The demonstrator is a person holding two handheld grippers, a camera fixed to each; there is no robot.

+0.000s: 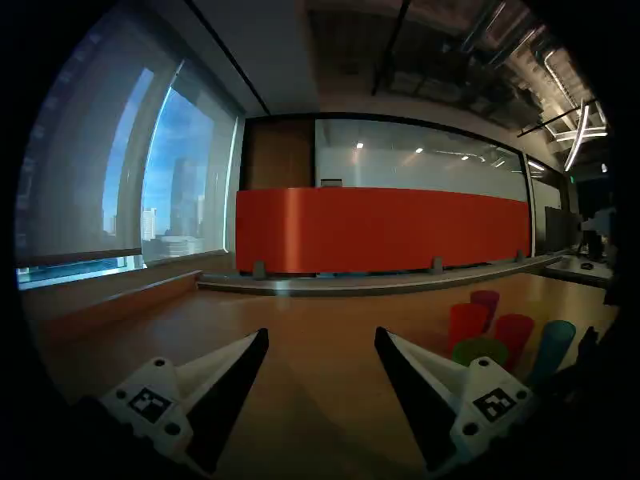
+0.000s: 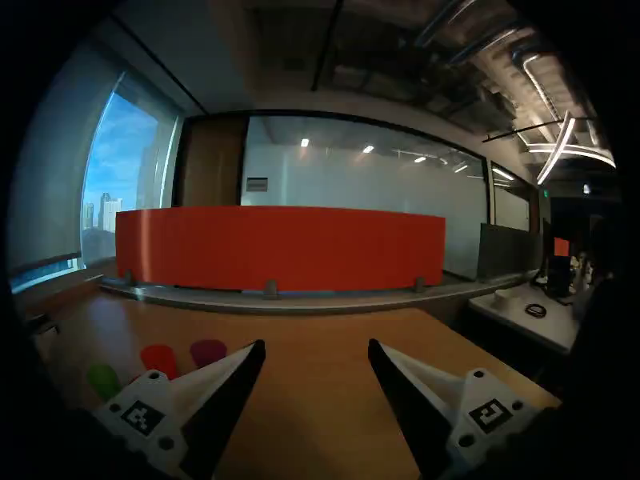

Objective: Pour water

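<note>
Risk: the cups stand bunched tight, some apparently touching, so a finger pushed into the cluster would likely tip a neighbour. They look light and could slide or topple, spilling any water across the table. Which cup holds water cannot be told. Left gripper: fingers apart, nothing between them. The cups lie ahead and to its right, with the green cup nearest, just beyond the right finger. Right gripper: fingers apart, empty. The cluster sits to its left, the purple cup beside the left finger.
</note>
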